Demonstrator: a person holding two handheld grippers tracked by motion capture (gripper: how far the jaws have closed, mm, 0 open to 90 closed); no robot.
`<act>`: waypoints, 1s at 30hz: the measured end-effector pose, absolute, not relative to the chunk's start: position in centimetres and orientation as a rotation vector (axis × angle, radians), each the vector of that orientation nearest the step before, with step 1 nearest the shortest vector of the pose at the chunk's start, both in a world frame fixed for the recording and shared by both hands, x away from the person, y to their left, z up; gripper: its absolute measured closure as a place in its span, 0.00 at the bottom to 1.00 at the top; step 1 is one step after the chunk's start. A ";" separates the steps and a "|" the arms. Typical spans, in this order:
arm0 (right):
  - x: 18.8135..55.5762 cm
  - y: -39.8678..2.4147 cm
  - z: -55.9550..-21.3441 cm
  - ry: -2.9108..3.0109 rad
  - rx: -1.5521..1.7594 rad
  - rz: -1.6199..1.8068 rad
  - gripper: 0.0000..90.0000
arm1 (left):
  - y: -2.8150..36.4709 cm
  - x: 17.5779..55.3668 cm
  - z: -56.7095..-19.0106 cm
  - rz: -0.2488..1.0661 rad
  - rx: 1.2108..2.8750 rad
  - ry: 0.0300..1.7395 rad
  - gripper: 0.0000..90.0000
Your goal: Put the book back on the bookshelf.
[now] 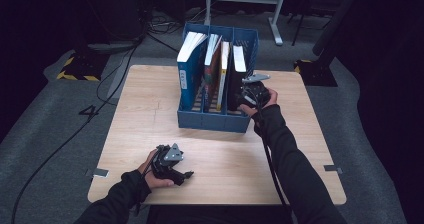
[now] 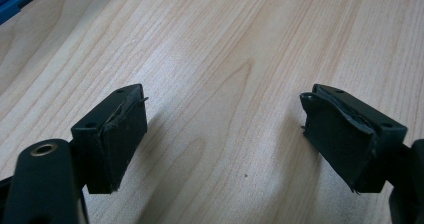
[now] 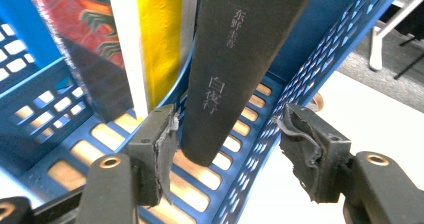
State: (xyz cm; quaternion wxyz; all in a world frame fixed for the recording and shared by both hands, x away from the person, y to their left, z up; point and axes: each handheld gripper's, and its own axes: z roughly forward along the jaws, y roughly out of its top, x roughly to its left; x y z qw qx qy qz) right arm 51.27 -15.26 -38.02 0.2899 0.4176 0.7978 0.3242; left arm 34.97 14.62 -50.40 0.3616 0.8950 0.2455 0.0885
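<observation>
The right claw stood spread around the black book in the blue rack's rightmost slot, pads clear (book upright). Backing straight out would avoid tipping it. The left claw rested spread on the counter.
</observation>
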 end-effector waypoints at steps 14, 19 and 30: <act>48.8 -17.3 -37.0 2.184 1.004 0.847 0.38 | 14.6 35.0 -50.4 0.230 2.306 0.632 0.19; 47.5 -18.4 -36.7 2.196 0.956 0.859 0.37 | 14.6 35.0 -50.4 0.230 2.306 0.633 0.19; 44.7 -20.6 -37.4 2.251 0.870 0.814 0.35 | 14.6 35.0 -50.4 0.230 2.306 0.634 0.19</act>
